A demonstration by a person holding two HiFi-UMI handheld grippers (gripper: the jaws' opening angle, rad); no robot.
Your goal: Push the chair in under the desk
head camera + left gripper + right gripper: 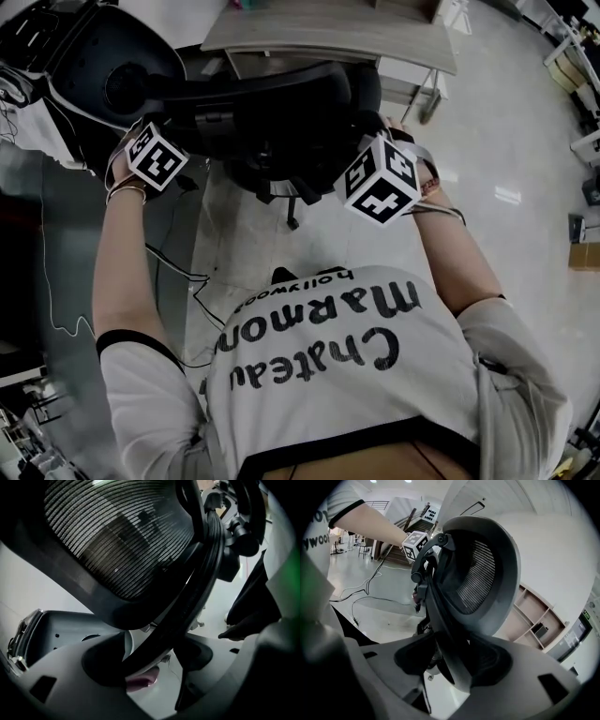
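While facing the pale wood desk (328, 33), clamping left gripper (154, 660) and right gripper (454, 663) on the curved rim of black mesh chair (272, 122).

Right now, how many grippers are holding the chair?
2. The left gripper grips the chair by the backrest frame's edge on the person's left; the right gripper grips the frame's edge on the person's right.
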